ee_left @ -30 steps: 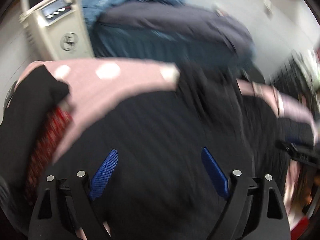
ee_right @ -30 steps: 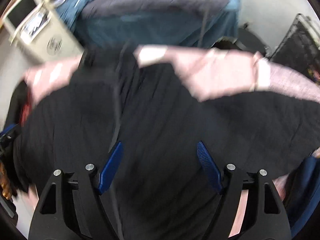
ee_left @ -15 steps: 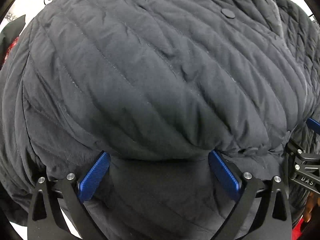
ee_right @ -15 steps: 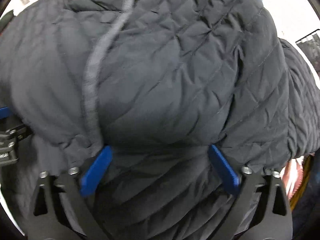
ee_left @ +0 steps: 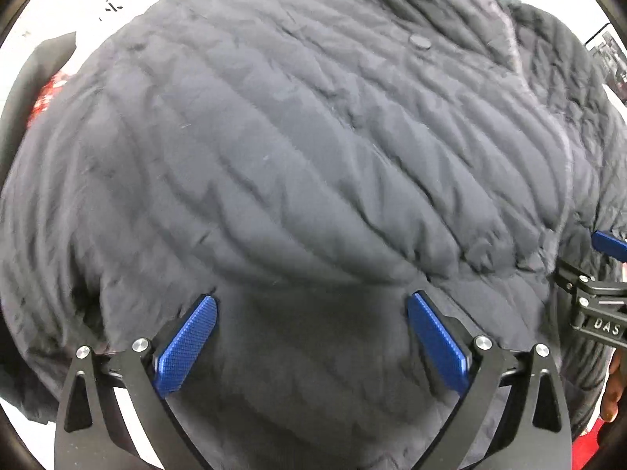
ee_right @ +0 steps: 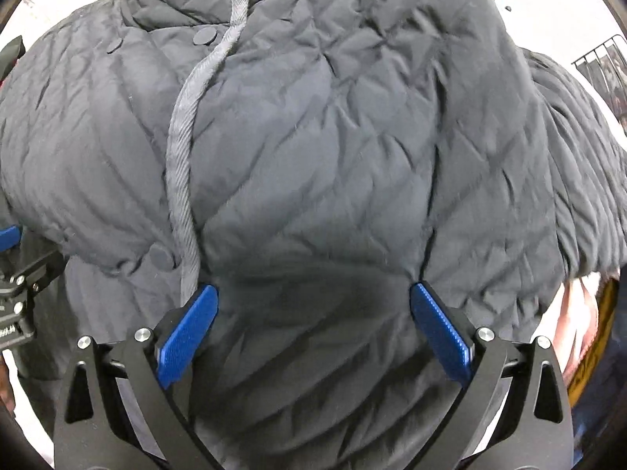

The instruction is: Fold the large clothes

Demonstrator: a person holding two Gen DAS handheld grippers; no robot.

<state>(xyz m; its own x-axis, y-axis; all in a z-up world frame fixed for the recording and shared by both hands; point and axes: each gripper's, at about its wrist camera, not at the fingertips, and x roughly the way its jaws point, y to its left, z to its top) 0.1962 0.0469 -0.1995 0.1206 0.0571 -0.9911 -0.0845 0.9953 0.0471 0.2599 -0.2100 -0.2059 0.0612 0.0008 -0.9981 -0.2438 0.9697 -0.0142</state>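
A dark grey quilted puffer jacket (ee_left: 305,156) fills the left wrist view, with a round snap button (ee_left: 419,42) near the top. It also fills the right wrist view (ee_right: 352,149), where a grey zipper band (ee_right: 184,137) runs down its front with snap buttons beside it. My left gripper (ee_left: 311,309) is open, its blue pads pressed into the padded fabric, a bulge of jacket between them. My right gripper (ee_right: 313,299) is open the same way against the jacket. The right gripper's body (ee_left: 595,293) shows at the right edge of the left wrist view.
A red patterned garment (ee_left: 47,98) and a black one (ee_left: 43,58) peek out at the left. White surface (ee_left: 98,4) lies behind the jacket. A pink cloth (ee_right: 576,305) and a black wire rack (ee_right: 603,66) sit at the right. A hand (ee_left: 613,391) holds the right gripper.
One second ago the jacket lay lower with pink cloth and blue garments in view. Both grippers have since closed in on the jacket, which now fills both views; little change in the last half second.
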